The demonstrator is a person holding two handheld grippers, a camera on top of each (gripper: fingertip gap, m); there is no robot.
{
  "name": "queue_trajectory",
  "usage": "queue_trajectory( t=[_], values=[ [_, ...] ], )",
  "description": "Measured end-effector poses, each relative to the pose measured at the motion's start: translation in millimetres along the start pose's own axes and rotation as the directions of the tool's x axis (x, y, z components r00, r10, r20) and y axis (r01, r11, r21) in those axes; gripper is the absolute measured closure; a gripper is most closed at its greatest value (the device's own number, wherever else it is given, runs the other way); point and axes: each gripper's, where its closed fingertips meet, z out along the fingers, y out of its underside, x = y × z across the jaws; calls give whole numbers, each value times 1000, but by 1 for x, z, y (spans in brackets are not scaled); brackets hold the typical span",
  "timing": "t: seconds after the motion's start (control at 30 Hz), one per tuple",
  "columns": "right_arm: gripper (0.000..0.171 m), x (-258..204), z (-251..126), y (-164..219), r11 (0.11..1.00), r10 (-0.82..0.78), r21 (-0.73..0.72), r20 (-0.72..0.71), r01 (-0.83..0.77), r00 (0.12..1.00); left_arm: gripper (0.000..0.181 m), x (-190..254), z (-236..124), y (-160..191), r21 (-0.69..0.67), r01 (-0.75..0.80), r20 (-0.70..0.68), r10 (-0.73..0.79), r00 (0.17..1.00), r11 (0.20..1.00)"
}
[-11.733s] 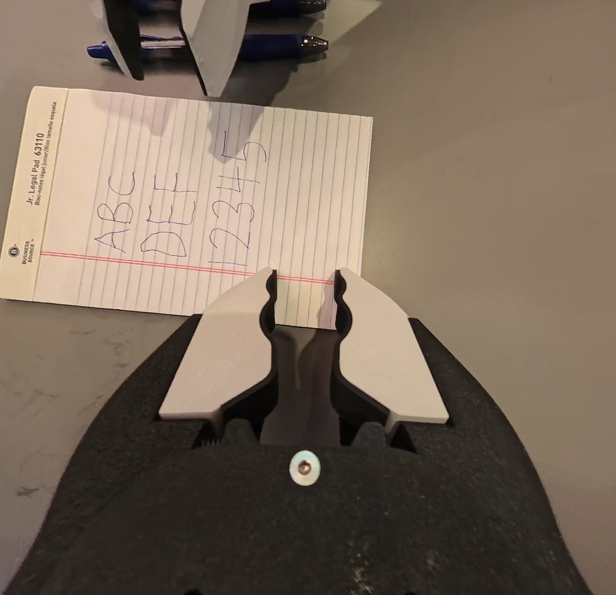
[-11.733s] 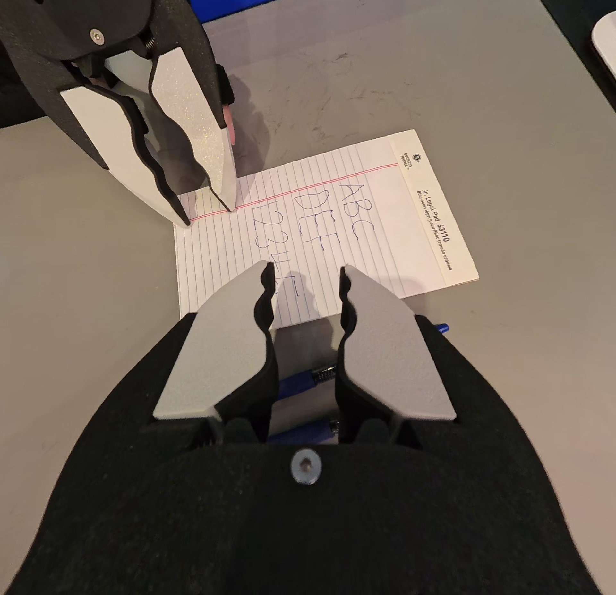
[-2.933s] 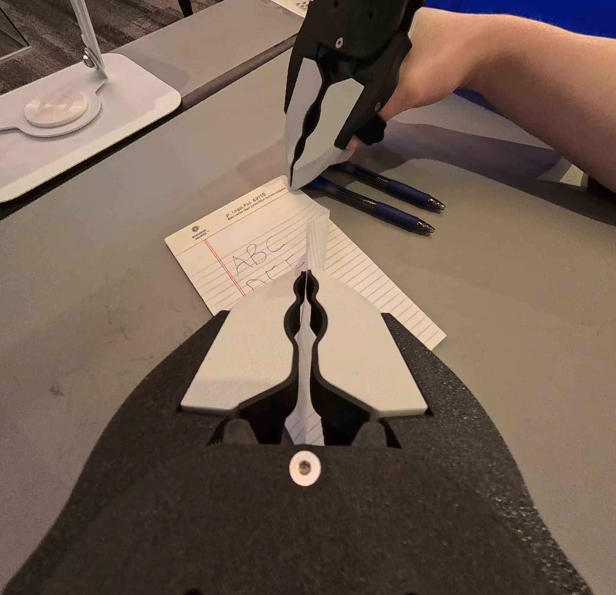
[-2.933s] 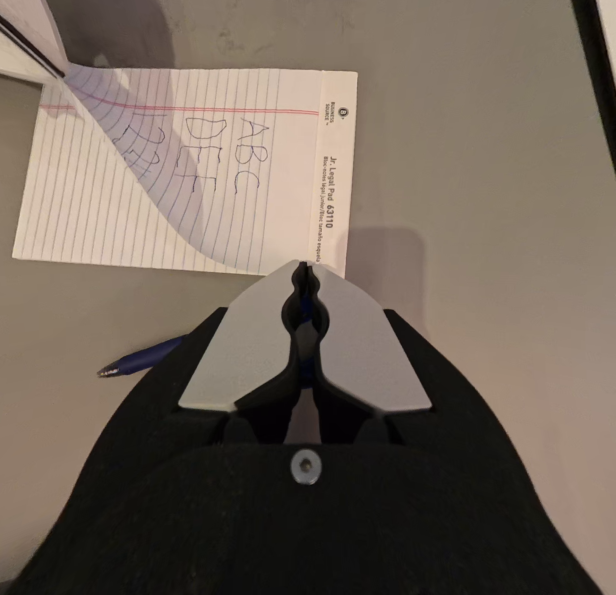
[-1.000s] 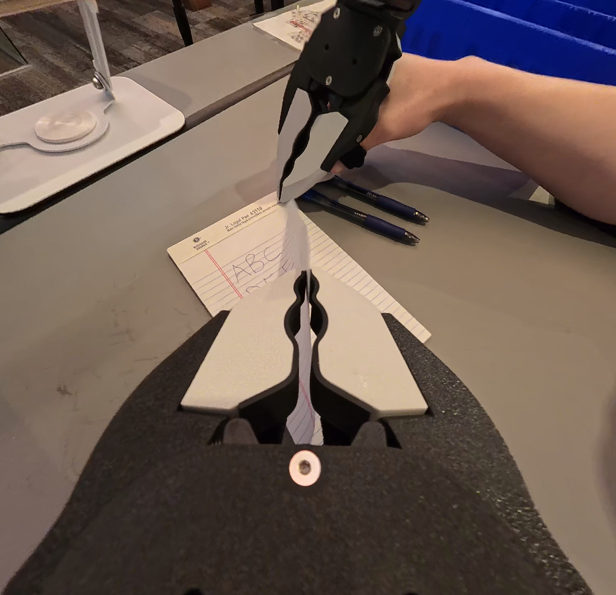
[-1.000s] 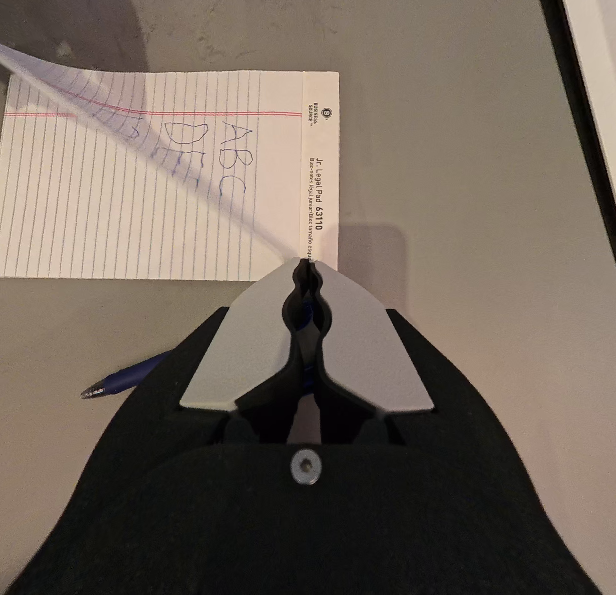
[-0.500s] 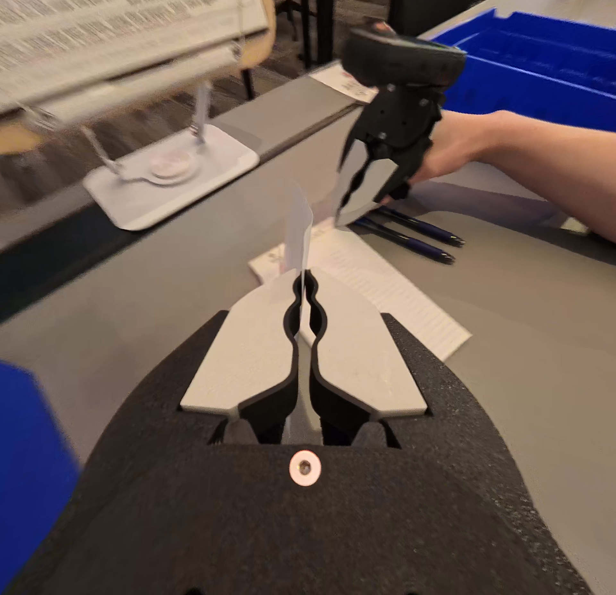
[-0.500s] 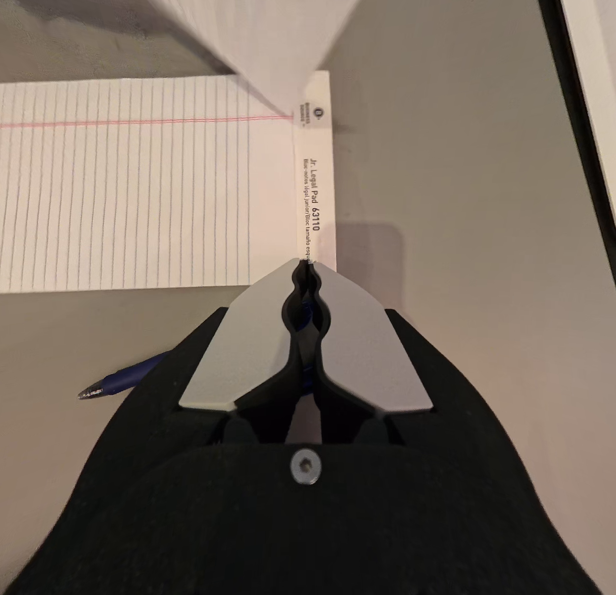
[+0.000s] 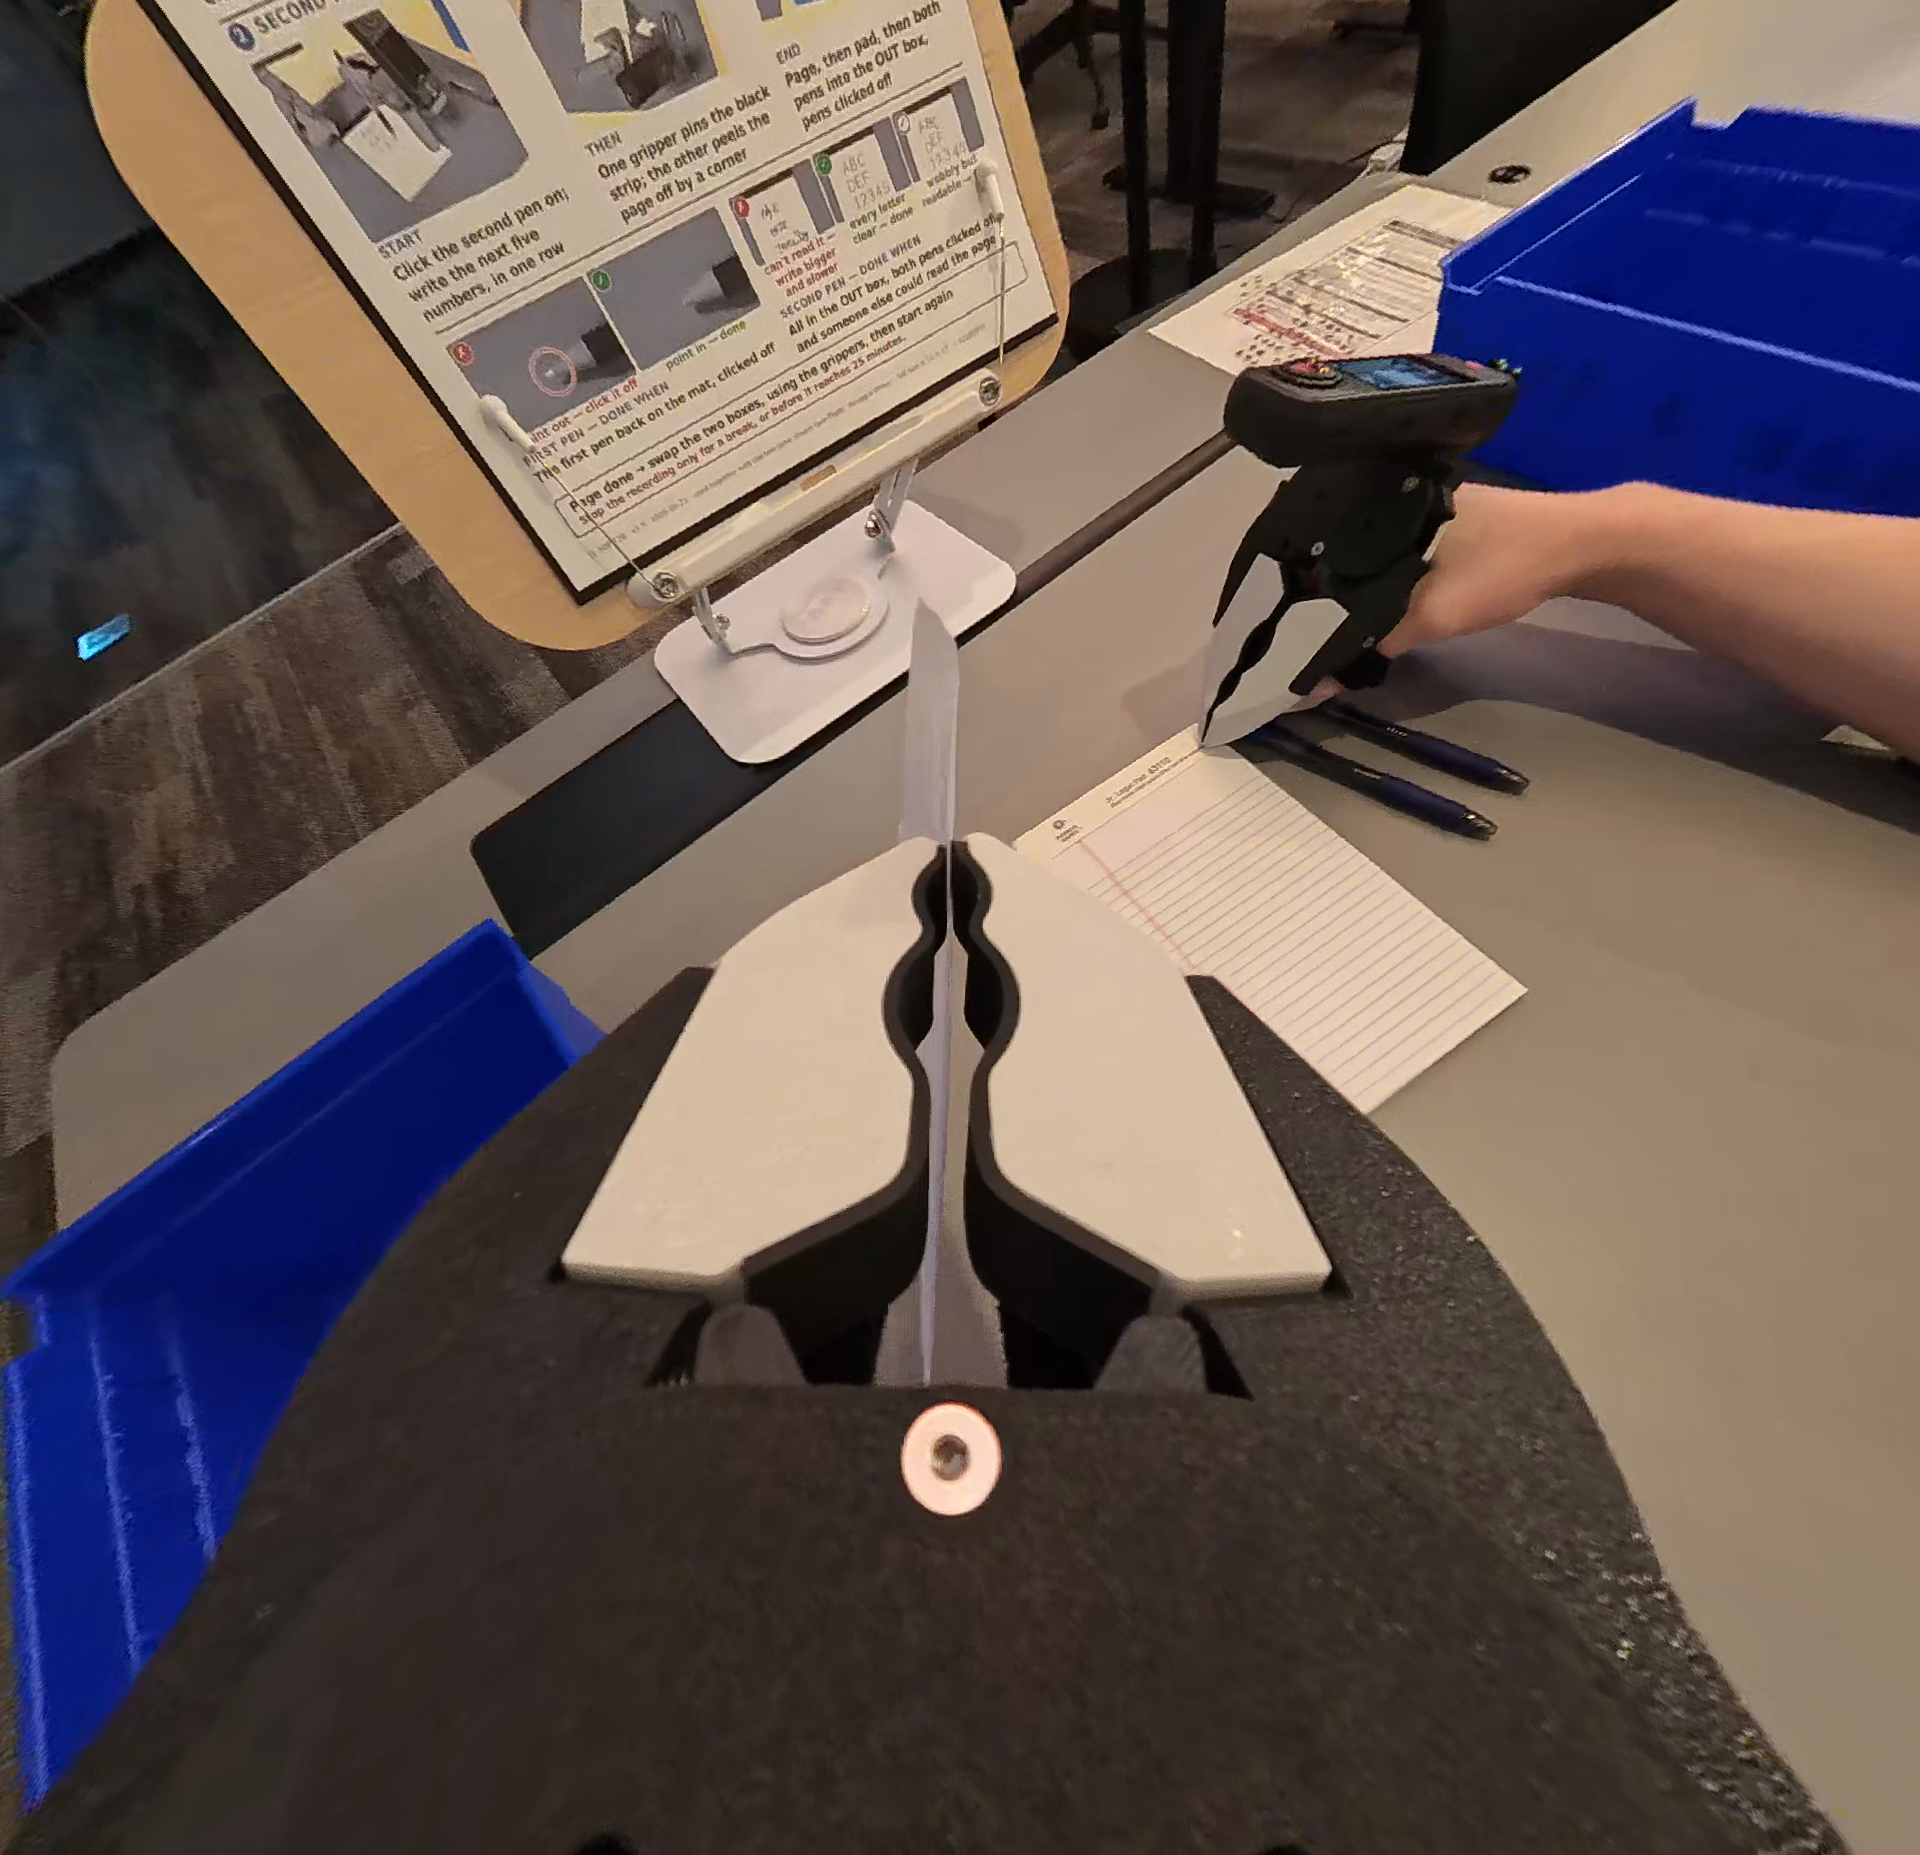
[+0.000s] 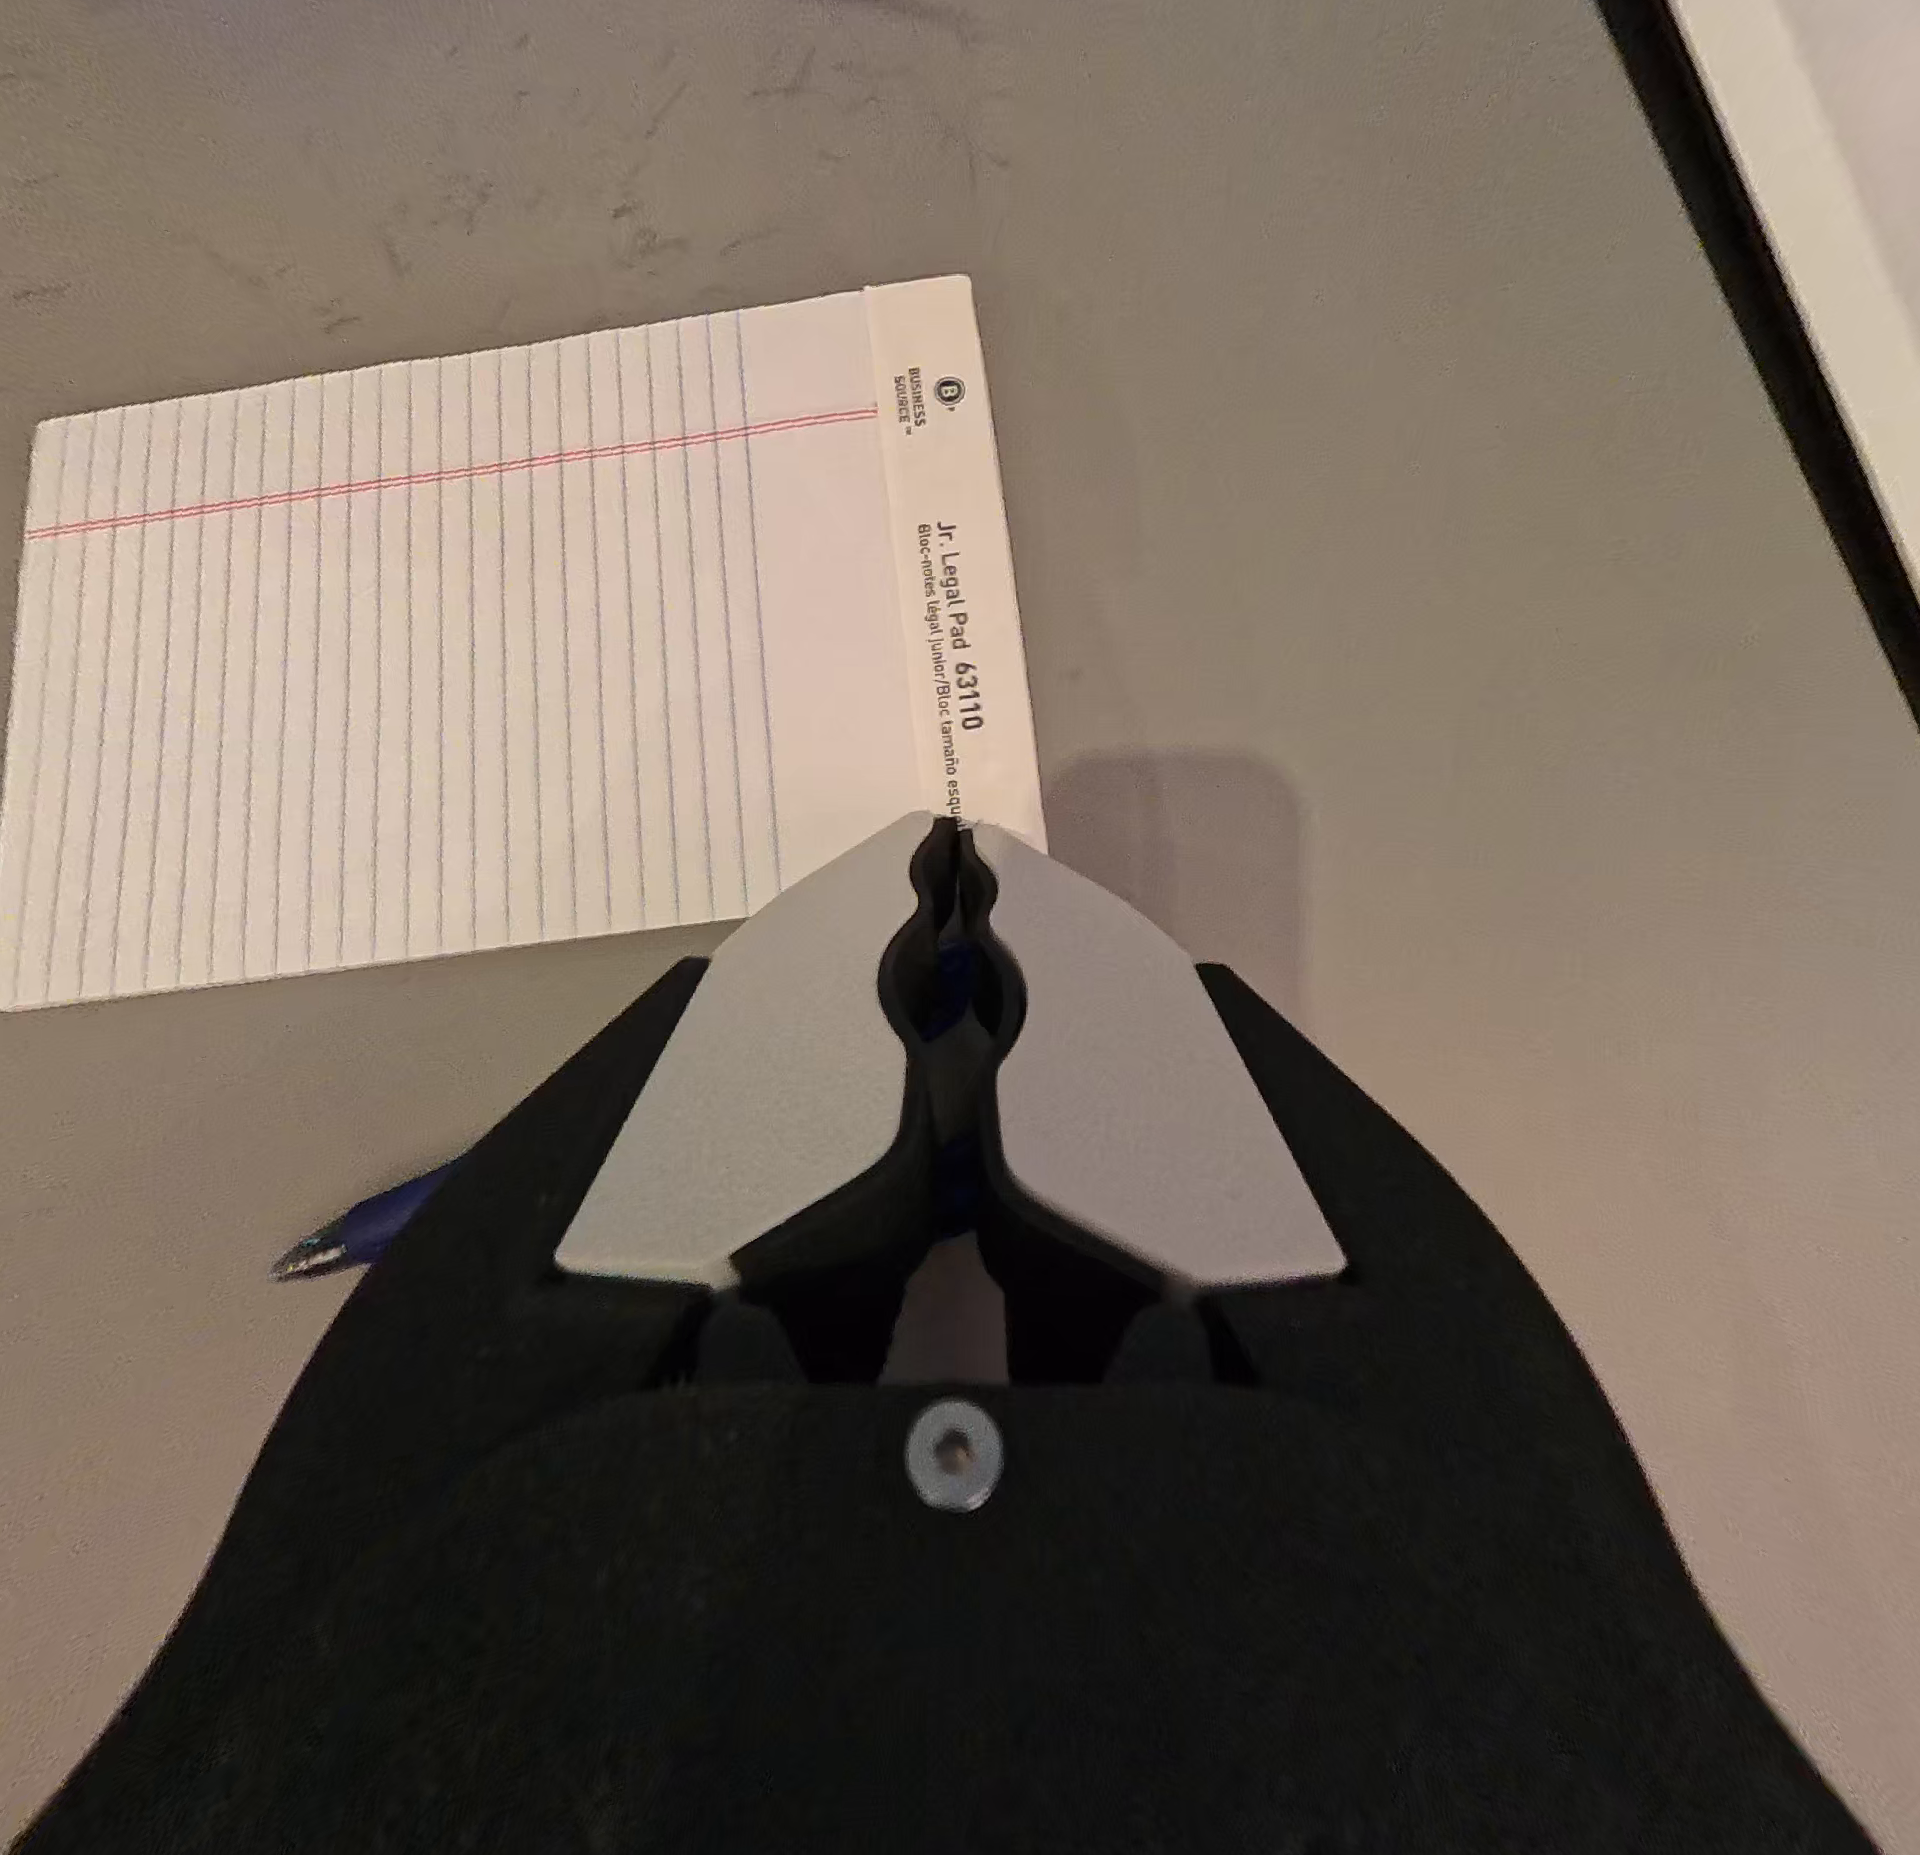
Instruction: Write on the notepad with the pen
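Left gripper (image 9: 948, 849) clamped on loose sheet (image 9: 928, 725), lifted clear of notepad (image 9: 1278, 932). Right gripper (image 10: 954, 831) closed, empty, tips pinning pad's binding strip (image 10: 951, 579). Top page blank: fresh writing not yet begun, likely. Count: 1 notepad, 1 sheet, 2 pens (image 9: 1392, 766) beyond pad, 2 blue bins (image 9: 1704, 319).
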Motion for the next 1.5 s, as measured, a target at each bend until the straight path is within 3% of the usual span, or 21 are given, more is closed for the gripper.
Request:
queue_trajectory(
  t=[0.13, 0.37, 0.7, 0.83, 1.13, 1.5],
  values=[
    [170, -5, -5, 0, 999, 33, 7, 5, -33, 999, 181, 4, -2, 1, -2, 31, 6, -31, 1000, 1000],
    [166, -10, -29, -23, 978, 144, 153, -7, -141, 990, 181, 14, 1, 13, 23, 102, -20, -102, 995, 994],
    [163, -45, -58, -38, 912, 349, 202, 82, -358, 934, 181, 30, -2, 6, 184, 155, -37, -151, 988, 971],
    [155, -68, -72, -44, 879, 414, 213, 108, -427, 904, 181, 38, 2, 7, 222, 128, 1, -132, 991, 967],
    [144, -107, -110, -73, 787, 558, 164, 225, -595, 799, 181, 68, 25, 11, 240, 137, -18, -137, 990, 961],
    [128, -125, -148, -95, 615, 753, 91, 229, -783, 617, 181, 95, 37, 8, 289, 114, 21, -125, 992, 950]
  ],
)
